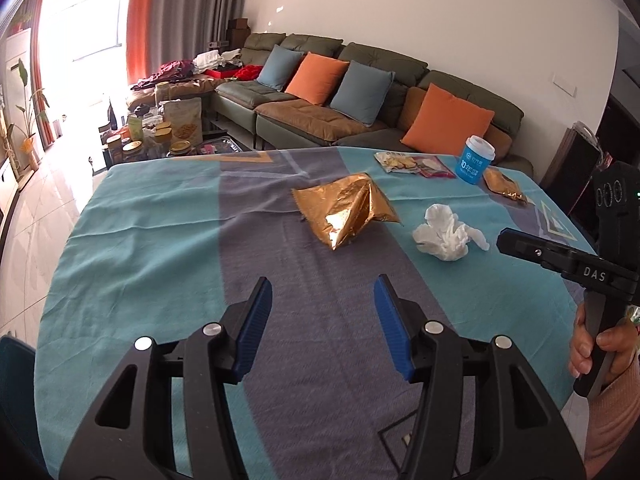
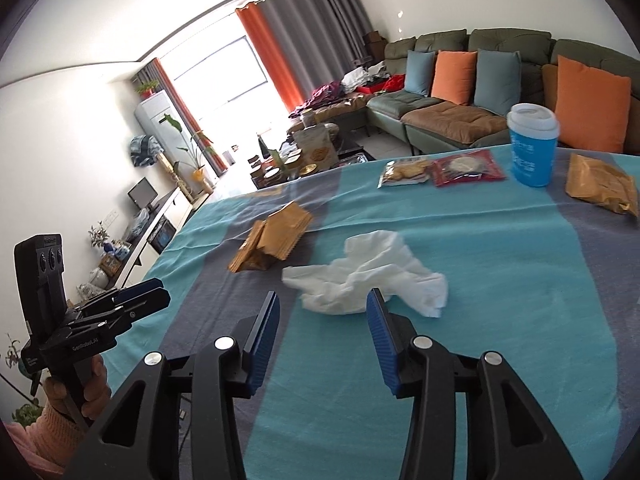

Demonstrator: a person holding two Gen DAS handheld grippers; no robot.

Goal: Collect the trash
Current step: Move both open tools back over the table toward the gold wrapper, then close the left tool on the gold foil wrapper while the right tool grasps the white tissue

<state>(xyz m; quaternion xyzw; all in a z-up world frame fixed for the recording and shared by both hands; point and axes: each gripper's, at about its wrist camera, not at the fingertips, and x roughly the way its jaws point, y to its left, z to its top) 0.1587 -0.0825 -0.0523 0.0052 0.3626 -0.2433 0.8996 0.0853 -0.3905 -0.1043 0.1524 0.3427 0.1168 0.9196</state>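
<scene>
A crumpled gold foil wrapper [image 1: 347, 207] [image 2: 274, 236] lies mid-table on the teal and grey cloth [image 1: 160, 248]. A crumpled white tissue [image 1: 446, 236] [image 2: 372, 276] lies to its right. My left gripper [image 1: 323, 292] is open and empty, hovering short of the gold wrapper. My right gripper [image 2: 323, 308] is open, its blue pads just short of the tissue's near edge, nothing between them. Farther back stand a blue paper cup [image 1: 476, 160] [image 2: 532, 146], a cracker packet [image 1: 394, 162] [image 2: 404, 172], a red packet [image 1: 434, 168] [image 2: 468, 167] and a second gold bag [image 1: 504, 186] [image 2: 602, 182].
A green sofa [image 1: 360, 96] with orange and blue cushions runs behind the table. A low table crowded with jars and snack bags [image 1: 160, 132] stands at the back left by the window. A person's hand [image 1: 592, 344] in a pink sleeve holds the right gripper's handle.
</scene>
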